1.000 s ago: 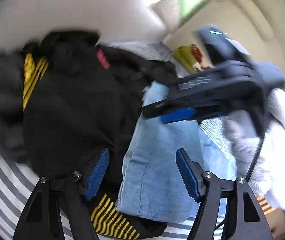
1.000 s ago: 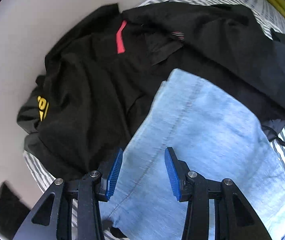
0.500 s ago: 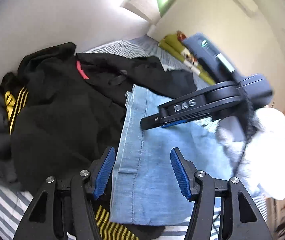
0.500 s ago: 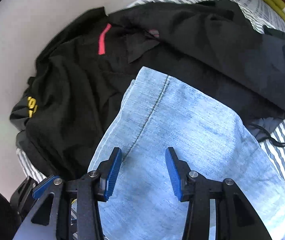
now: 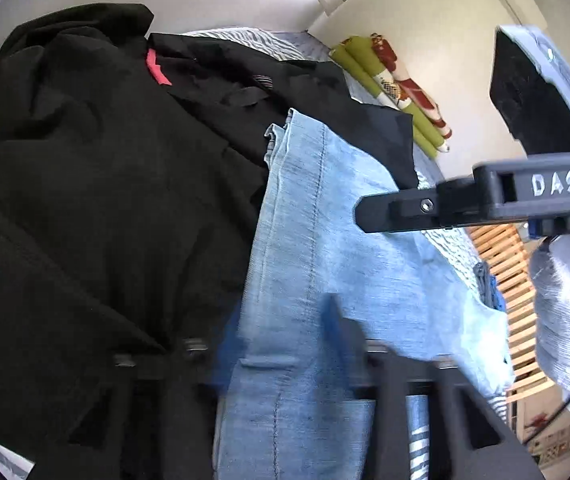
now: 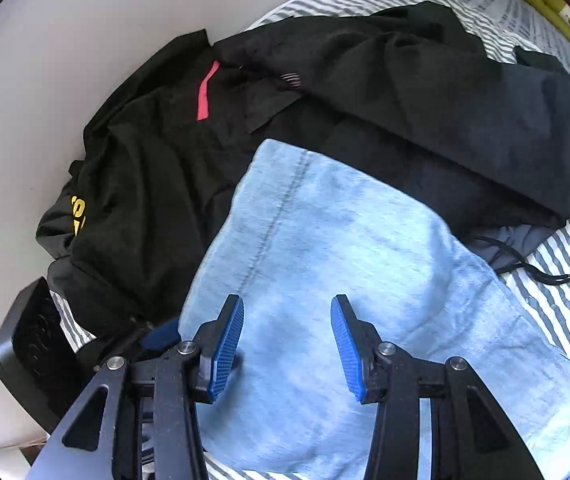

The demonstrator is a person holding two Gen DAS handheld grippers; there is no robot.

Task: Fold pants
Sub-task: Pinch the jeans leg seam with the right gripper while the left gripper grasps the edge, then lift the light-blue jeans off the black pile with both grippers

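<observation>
A heap of black clothes (image 6: 365,92) with a pink strip fills the upper left of the right wrist frame. The light blue denim pants (image 6: 325,280), faded and doubled over with a dark stitched seam, lie centre to lower right, across the black heap and the striped bed (image 6: 565,292). The right gripper (image 6: 287,340) hovers over them, blue fingers (image 6: 227,346) spread. The left gripper (image 5: 285,344) is blurred at bottom centre of its own frame, fingers apart over the denim.
</observation>
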